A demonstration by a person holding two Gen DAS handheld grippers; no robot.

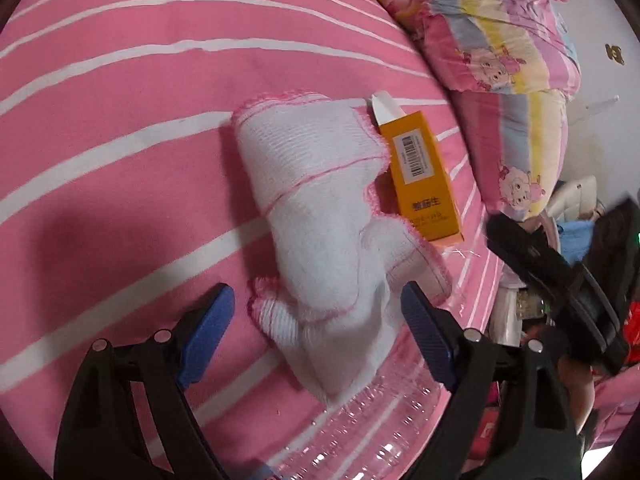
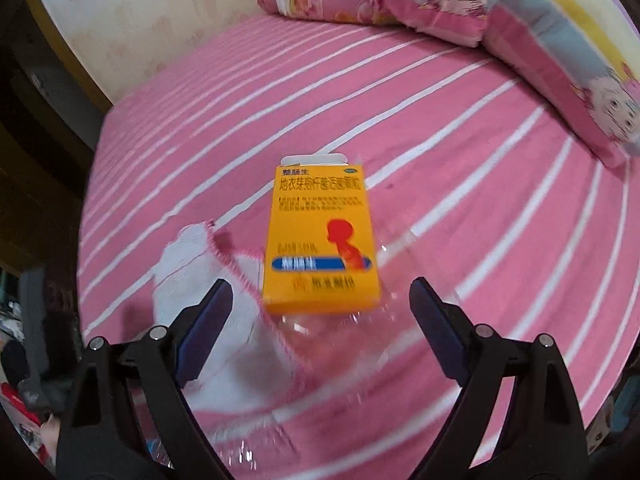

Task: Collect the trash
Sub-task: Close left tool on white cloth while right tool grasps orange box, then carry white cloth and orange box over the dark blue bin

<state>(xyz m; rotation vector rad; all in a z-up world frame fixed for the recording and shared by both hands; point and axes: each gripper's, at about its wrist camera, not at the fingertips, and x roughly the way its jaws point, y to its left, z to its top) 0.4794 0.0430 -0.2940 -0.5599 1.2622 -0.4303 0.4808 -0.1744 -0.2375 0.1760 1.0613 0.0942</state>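
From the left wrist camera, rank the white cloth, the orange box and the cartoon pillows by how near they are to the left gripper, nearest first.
1. White cloth: its near end lies between the fingers of the open left gripper, not gripped.
2. Orange box: beyond the cloth, right of it, on the striped sheet.
3. Cartoon pillows: farthest, at the upper right.

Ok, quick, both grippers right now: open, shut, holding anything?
Left gripper: open, holding nothing, over the white cloth on the bed.
Right gripper: open, holding nothing, aimed at the orange box.
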